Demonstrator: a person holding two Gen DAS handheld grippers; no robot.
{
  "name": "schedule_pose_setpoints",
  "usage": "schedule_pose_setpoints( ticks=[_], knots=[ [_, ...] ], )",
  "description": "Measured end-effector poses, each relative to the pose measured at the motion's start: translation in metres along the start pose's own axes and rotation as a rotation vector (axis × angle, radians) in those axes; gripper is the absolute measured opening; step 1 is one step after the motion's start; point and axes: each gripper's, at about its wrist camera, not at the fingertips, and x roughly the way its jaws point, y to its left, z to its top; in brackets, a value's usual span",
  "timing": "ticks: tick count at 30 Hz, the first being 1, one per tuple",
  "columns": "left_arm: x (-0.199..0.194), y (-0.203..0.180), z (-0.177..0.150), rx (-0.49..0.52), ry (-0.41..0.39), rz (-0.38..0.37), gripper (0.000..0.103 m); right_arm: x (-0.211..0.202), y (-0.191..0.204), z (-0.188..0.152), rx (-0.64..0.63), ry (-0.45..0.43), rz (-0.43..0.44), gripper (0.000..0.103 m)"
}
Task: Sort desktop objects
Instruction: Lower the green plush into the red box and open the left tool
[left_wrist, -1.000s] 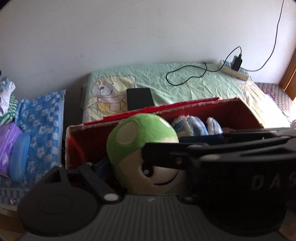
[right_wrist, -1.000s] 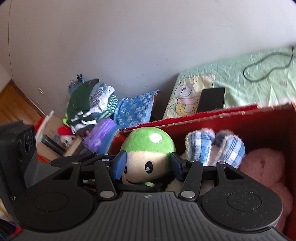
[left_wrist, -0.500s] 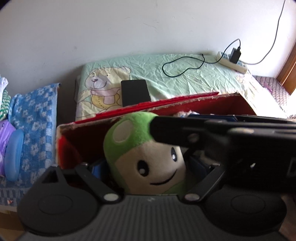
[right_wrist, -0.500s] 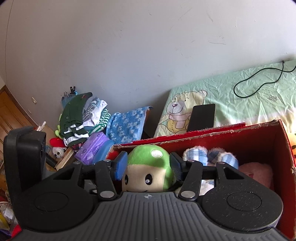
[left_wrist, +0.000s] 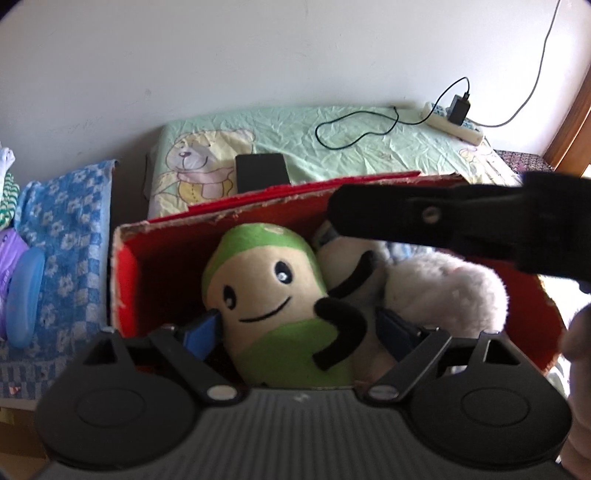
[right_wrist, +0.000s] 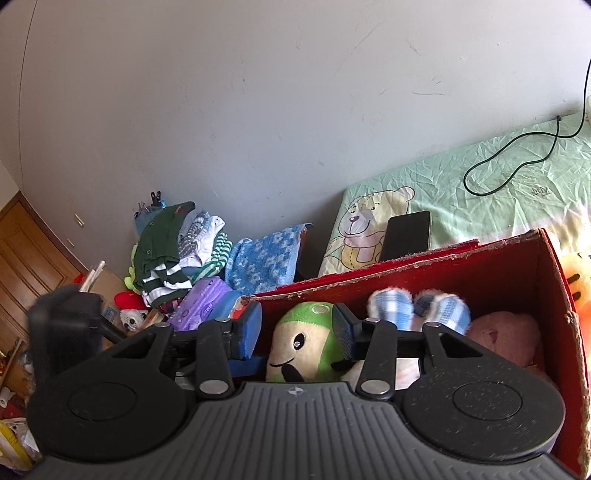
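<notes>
left gripper (left_wrist: 297, 328) jaws apart, straddling the green-capped cream mushroom plush (left_wrist: 271, 302), pads not clearly pressing. right gripper (right_wrist: 295, 328) jaws closing around the same plush, not yet clamped. plush sits in the red cardboard box (right_wrist: 517, 266) with a blue-checked plush (right_wrist: 417, 306), a pink plush (right_wrist: 506, 336) and a white fluffy plush (left_wrist: 447, 291).

Each gripper, the left gripper (left_wrist: 295, 326) and the right gripper (right_wrist: 295, 330), has a ribbed dark-grey body low in the frame, two round black discs, black linkage arms with silver rivets, and blue finger pads (right_wrist: 248, 332).
</notes>
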Motion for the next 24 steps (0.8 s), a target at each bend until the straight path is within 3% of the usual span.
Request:
schedule_pose_setpoints(
  ticks=[10, 18, 19, 20, 24],
  knots=[
    [0.009, 0.000, -0.001, -0.012, 0.031, 0.013, 0.089, -0.007, -0.004, -0.005, 0.003, -0.004, -0.009, 0.044],
    [0.001, -0.007, -0.006, -0.007, 0.041, 0.071, 0.089, -0.014, -0.003, -0.009, -0.010, -0.009, -0.030, 0.044],
    [-0.001, -0.006, -0.007, -0.007, 0.038, 0.085, 0.090, -0.015, -0.003, -0.010, -0.011, -0.009, -0.035, 0.044],
    [-0.004, -0.007, -0.008, -0.008, 0.034, 0.098, 0.099, -0.016, -0.003, -0.011, -0.013, -0.011, -0.039, 0.044],
    [-0.018, -0.008, -0.011, -0.014, -0.001, 0.136, 0.100, -0.021, -0.004, -0.014, -0.009, -0.019, -0.045, 0.044]
  ],
)
